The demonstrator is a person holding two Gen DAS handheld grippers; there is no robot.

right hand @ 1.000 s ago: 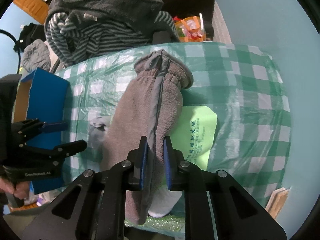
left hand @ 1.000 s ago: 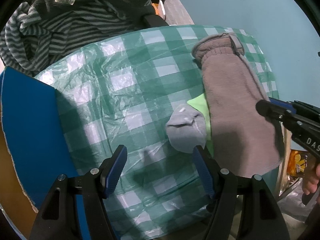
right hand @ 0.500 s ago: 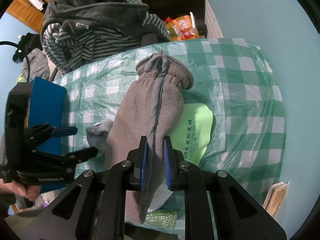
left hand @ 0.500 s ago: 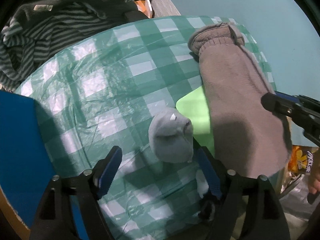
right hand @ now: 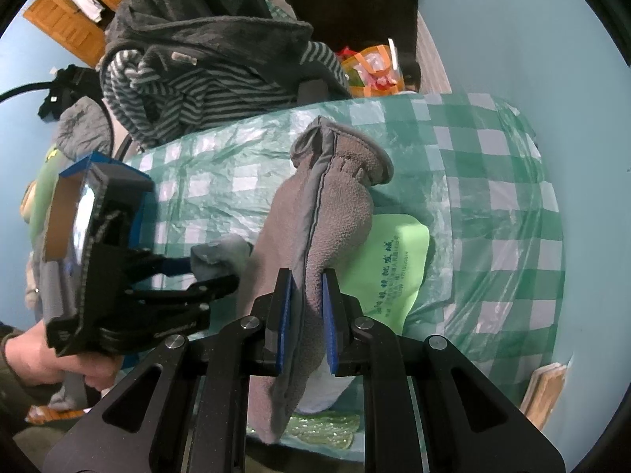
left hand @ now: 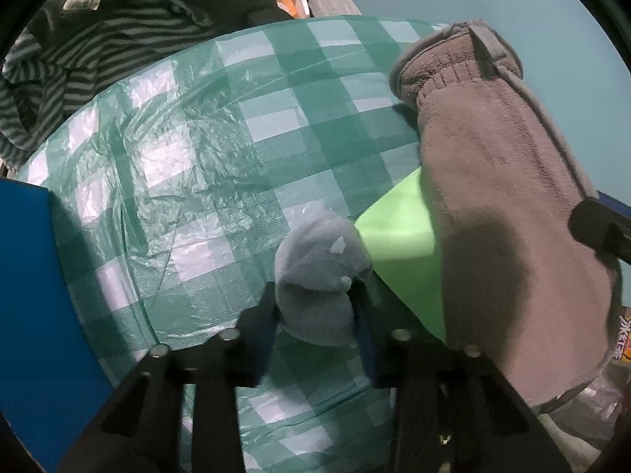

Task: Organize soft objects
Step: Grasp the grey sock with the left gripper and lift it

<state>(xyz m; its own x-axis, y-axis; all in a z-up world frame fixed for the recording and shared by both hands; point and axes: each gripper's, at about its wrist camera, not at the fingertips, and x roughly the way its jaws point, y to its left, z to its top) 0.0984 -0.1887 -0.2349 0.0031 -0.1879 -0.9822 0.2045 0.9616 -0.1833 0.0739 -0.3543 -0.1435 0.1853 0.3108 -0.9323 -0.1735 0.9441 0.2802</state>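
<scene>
A long taupe fleece mitt [right hand: 335, 213] lies on the green checked tablecloth [right hand: 493, 213], over a light green sheet [right hand: 394, 264]. My right gripper [right hand: 307, 307] is shut on the mitt's near part. The mitt also shows at the right of the left wrist view [left hand: 504, 205]. A small grey soft piece [left hand: 319, 272] sits beside the green sheet [left hand: 398, 220]. My left gripper [left hand: 315, 315] is shut on this grey piece; it also shows in the right wrist view [right hand: 221, 272], just left of the mitt.
A blue cardboard box [left hand: 27, 295] stands at the table's left edge. A pile of striped and dark grey clothes [right hand: 205, 67] lies behind the table. An orange bag [right hand: 370, 67] is at the back. The blue wall [right hand: 532, 39] is close on the right.
My left gripper has moved forward around the grey piece and closed on it. My right gripper has kept its hold on the mitt.
</scene>
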